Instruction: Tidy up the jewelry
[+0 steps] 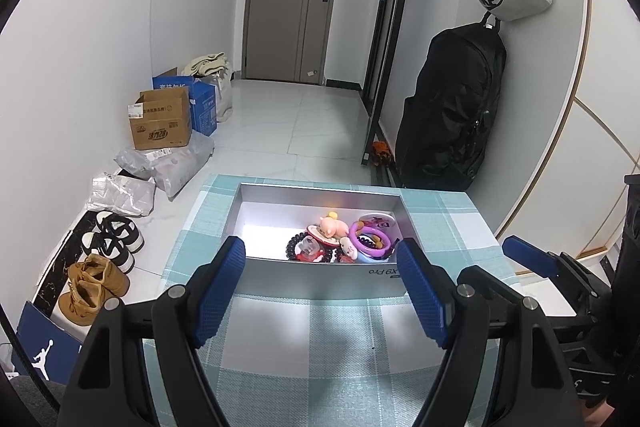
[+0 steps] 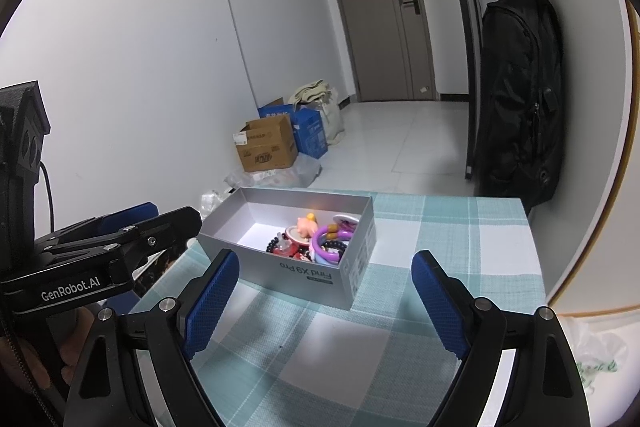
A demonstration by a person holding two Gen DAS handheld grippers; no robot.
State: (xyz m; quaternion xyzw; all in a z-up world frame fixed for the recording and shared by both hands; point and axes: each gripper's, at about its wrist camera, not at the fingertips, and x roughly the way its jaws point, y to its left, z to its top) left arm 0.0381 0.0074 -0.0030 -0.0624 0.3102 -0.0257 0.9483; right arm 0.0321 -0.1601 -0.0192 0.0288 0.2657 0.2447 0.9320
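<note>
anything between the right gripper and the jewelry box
No: in the right wrist view only bare checked tablecloth lies between the open right gripper and the grey box.

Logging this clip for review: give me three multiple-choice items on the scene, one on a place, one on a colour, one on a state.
1. Where do the trinkets lie in the silver cardboard box?
A. Piled at its right end
B. Spread evenly
C. On the cloth outside

2. What colour is the big plastic ring in the pile?
A. Green
B. Purple
C. Yellow

3. How do the left tool and right tool stand?
A. Both shut on beads
B. One holds the box
C. Both open, empty

Answers: 1 A, the box's left part shows bare floor; 2 B, the ring is purple in both views; 3 C, each tool's blue pads stand wide apart.
</note>
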